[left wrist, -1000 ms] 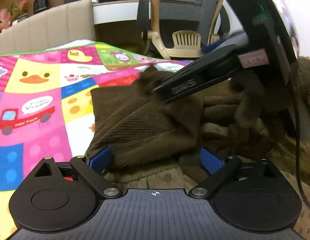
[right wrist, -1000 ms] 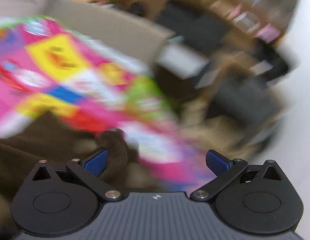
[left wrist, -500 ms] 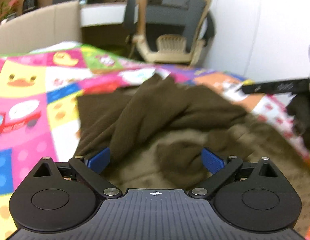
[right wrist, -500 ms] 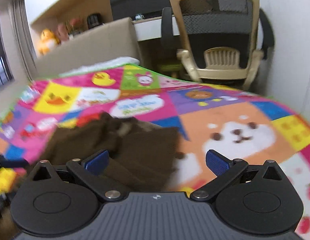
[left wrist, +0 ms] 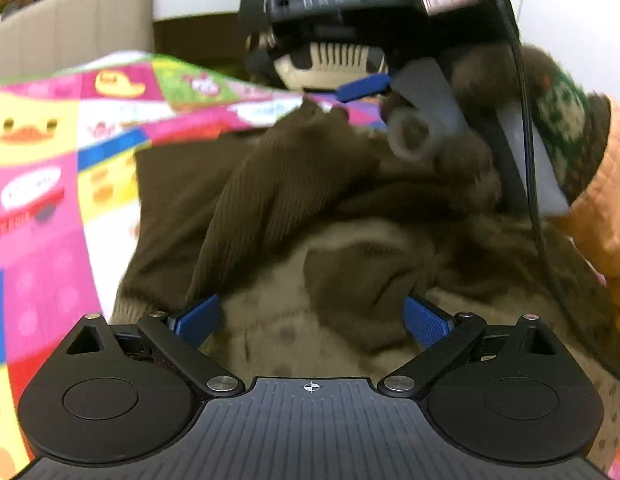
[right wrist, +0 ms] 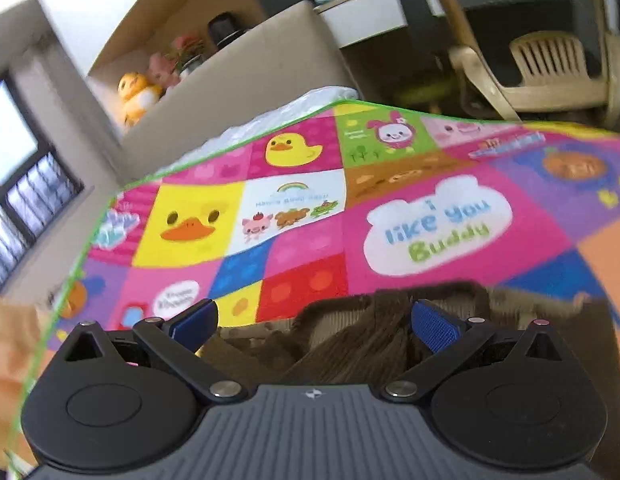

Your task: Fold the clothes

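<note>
A dark brown ribbed garment lies crumpled on the colourful play mat, with its lighter dotted lining showing near me. My left gripper is open and empty just above the lining. My right gripper is open and empty over the garment's far edge; in the left wrist view it hangs above the garment's far side, held by a gloved hand.
The play mat reaches a beige headboard at the back. An office chair and a white desk stand beyond the mat's far edge. An orange sleeve is at the right.
The right gripper has swung back over the garment's far side and now fills the top of the left wrist view. The left gripper has stayed almost in place above the lining.
</note>
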`<state>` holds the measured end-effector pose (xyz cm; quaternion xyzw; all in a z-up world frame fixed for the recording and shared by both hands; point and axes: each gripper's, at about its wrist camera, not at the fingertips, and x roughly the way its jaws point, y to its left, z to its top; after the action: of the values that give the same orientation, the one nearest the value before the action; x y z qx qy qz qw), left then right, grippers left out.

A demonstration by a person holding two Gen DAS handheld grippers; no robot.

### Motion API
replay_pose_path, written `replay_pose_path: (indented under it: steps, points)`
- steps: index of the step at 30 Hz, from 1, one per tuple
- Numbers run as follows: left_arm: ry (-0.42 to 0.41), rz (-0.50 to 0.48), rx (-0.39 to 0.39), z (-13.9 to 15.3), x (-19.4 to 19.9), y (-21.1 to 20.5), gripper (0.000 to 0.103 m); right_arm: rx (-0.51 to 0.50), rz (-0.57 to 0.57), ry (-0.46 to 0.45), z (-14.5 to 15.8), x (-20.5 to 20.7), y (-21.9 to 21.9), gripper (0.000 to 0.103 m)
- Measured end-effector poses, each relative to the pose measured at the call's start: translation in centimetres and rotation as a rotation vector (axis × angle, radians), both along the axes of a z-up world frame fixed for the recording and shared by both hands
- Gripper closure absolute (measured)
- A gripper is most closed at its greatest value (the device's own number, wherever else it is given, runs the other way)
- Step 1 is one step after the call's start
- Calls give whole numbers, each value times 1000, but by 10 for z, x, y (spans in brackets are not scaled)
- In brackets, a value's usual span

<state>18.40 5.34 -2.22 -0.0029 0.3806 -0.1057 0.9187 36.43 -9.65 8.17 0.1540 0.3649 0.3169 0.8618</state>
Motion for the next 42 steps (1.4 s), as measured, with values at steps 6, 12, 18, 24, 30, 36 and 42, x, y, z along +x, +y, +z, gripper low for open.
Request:
replay_pose_path:
  steps: [6, 12, 18, 24, 30, 36, 42]
  points:
    - [-207, 2, -105, 44, -12, 15, 3, 10, -87, -219, 20, -64, -78, 0]
    - [-255, -28, -197, 72, 32, 5, 16, -8, -190, -195, -2, -110, -156, 0]
    - [-96, 56, -132, 40, 98, -7, 20, 29, -255, -166, -11, -125, -198, 0]
    - [-96, 60, -81, 29, 95, -14, 94, 30, -275, -198, -5, -126, -207, 0]
    - [-148, -306, -20, 40, 34, -64, 74, 10, -242, -261, 15, -124, -191, 0]
    - [-114, -410, -29, 28, -10, -71, 20, -84, -172, -235, 17, -115, -155, 3]
    - [-194, -233, -15, 41, -14, -26, 9, -193, -21, -119, -20, -115, -108, 38]
